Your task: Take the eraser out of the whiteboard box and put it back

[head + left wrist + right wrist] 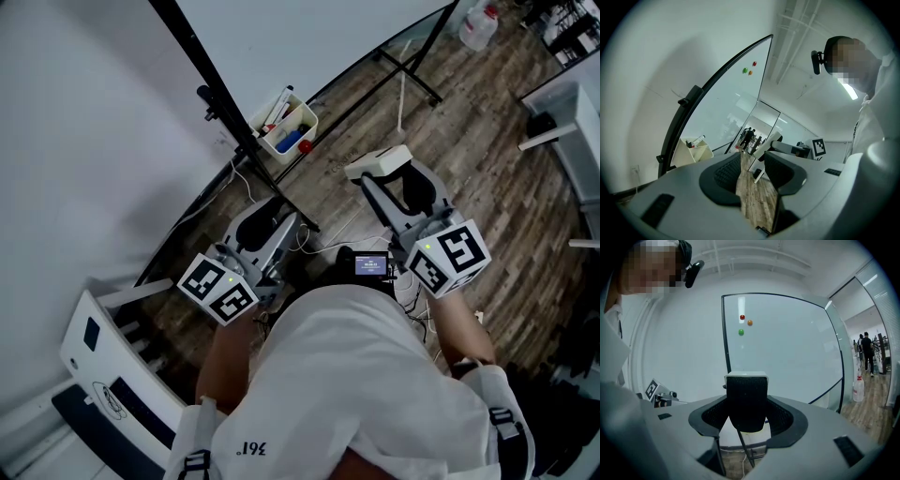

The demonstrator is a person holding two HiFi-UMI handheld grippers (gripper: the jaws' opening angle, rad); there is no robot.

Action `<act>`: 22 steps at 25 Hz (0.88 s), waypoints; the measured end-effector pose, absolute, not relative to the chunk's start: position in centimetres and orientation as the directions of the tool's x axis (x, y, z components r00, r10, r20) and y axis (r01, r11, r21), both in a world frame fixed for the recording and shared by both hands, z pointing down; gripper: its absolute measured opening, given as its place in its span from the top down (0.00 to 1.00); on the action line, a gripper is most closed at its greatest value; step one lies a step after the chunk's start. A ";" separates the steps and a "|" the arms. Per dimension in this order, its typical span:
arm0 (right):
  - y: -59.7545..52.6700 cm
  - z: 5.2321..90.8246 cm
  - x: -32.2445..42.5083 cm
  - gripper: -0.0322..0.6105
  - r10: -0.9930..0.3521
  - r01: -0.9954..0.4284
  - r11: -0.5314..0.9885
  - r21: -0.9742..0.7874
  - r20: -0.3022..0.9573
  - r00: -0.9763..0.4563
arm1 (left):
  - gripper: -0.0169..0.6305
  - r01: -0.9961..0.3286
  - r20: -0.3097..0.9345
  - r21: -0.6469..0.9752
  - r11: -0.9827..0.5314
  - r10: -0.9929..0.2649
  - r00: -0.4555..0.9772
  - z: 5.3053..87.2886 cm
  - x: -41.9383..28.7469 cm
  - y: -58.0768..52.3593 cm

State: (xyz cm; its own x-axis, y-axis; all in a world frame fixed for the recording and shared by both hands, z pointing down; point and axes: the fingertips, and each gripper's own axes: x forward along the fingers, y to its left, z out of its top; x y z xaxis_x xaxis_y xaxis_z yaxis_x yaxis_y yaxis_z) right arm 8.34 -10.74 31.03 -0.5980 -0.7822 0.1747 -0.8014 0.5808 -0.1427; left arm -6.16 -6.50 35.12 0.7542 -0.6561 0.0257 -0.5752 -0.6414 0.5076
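The eraser (379,160), a white block with black felt, is clamped between the jaws of my right gripper (386,176), above the wooden floor to the right of the whiteboard box (286,127). In the right gripper view the eraser (746,399) fills the jaws, felt side toward the camera, facing the whiteboard (787,352). The white box hangs at the whiteboard's lower edge and holds markers. My left gripper (269,223) stands open and empty, below the box. In the left gripper view the box (696,150) lies far left of the open jaws.
The whiteboard's black stand (239,131) and its legs (412,70) cross the floor. Cables (323,246) lie on the planks. A plastic bottle (478,26) stands at the back right. A white and blue object (103,375) sits lower left. Three magnets (743,324) dot the board.
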 end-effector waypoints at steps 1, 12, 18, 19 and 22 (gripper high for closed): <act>-10.6 31.1 8.4 0.55 -0.782 -0.802 0.580 -0.146 0.175 -0.598 | 0.72 -0.575 0.028 0.509 -0.641 -0.655 0.755 35.2 -6.2 -6.4; -9.3 33.2 9.6 0.55 -0.784 -0.810 0.551 -0.201 0.207 -0.585 | 0.72 -0.567 0.052 0.526 -0.634 -0.641 0.765 36.3 -6.0 -5.6; -8.8 34.2 9.9 0.55 -0.781 -0.811 0.540 -0.225 0.224 -0.582 | 0.72 -0.566 0.068 0.532 -0.630 -0.634 0.770 36.9 -5.7 -5.1; -8.7 34.4 9.8 0.55 -0.780 -0.811 0.538 -0.229 0.229 -0.582 | 0.72 -0.566 0.071 0.533 -0.629 -0.633 0.771 37.0 -5.7 -5.1; -8.5 35.1 9.9 0.55 -0.777 -0.812 0.533 -0.239 0.243 -0.582 | 0.72 -0.567 0.076 0.536 -0.626 -0.633 0.770 37.3 -5.8 -5.0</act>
